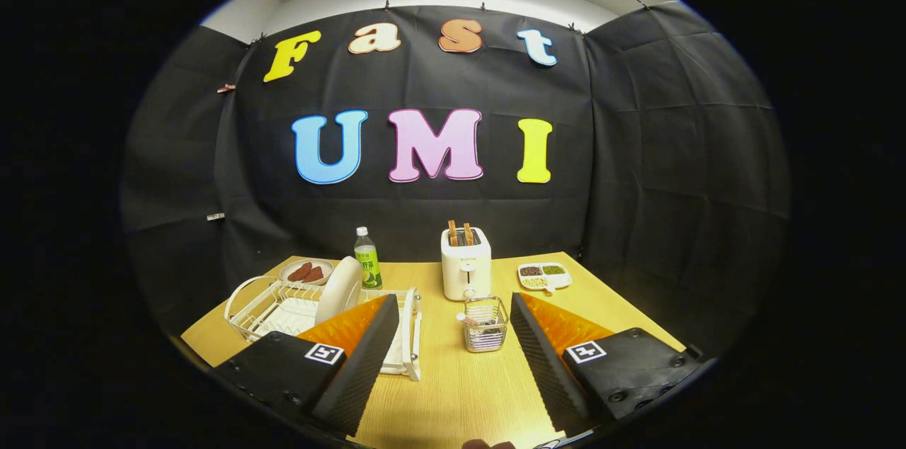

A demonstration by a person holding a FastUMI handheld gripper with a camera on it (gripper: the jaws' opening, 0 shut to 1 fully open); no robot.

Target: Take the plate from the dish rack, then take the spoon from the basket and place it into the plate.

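Observation:
A white plate (pixel 339 290) stands on edge in the white wire dish rack (pixel 272 304), just beyond my left finger. A small wire basket (pixel 485 325) sits on the wooden table ahead, in line with the gap between my fingers, with a spoon handle (pixel 467 320) sticking out of it. My gripper (pixel 453 311) hovers above the near part of the table, open wide, with nothing between its fingers. The left finger hides the rack's near right corner.
A white toaster (pixel 466 265) with toast stands behind the basket. A green bottle (pixel 367 259) and a dish of brown food (pixel 306 270) sit behind the rack. A divided snack dish (pixel 543 275) lies at the back right. Bare wooden table (pixel 453 392) stretches between my fingers.

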